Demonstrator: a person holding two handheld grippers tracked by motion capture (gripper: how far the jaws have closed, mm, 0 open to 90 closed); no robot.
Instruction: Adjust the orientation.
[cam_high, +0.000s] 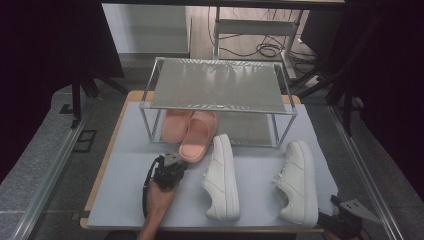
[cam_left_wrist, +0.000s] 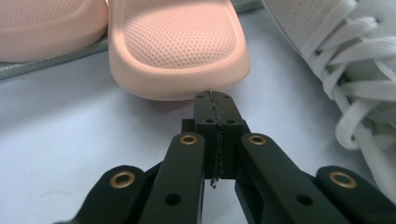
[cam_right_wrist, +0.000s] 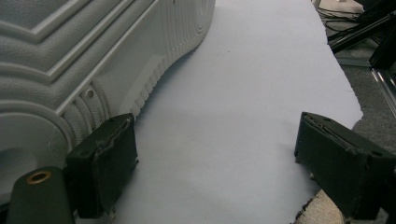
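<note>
Two pink slippers lie at the metal shoe rack (cam_high: 150, 105): one (cam_high: 172, 125) on its lower shelf, the other (cam_high: 197, 136) sticking out onto the mat. My left gripper (cam_high: 177, 162) (cam_left_wrist: 213, 100) is shut with nothing between its jaws, its tips right at the rounded end of the nearer pink slipper (cam_left_wrist: 175, 46). Two white sneakers (cam_high: 222, 175) (cam_high: 297, 181) lie on the mat. My right gripper (cam_high: 332, 218) (cam_right_wrist: 219, 158) stands open beside the heel of the right sneaker (cam_right_wrist: 70, 70), its left pad close to the sole.
The pale mat (cam_high: 125, 190) covers a wooden table, its right edge (cam_right_wrist: 345, 93) close to my right gripper. The left white sneaker's laces (cam_left_wrist: 364, 79) lie just right of my left gripper. Dark frames and cables stand beyond the table.
</note>
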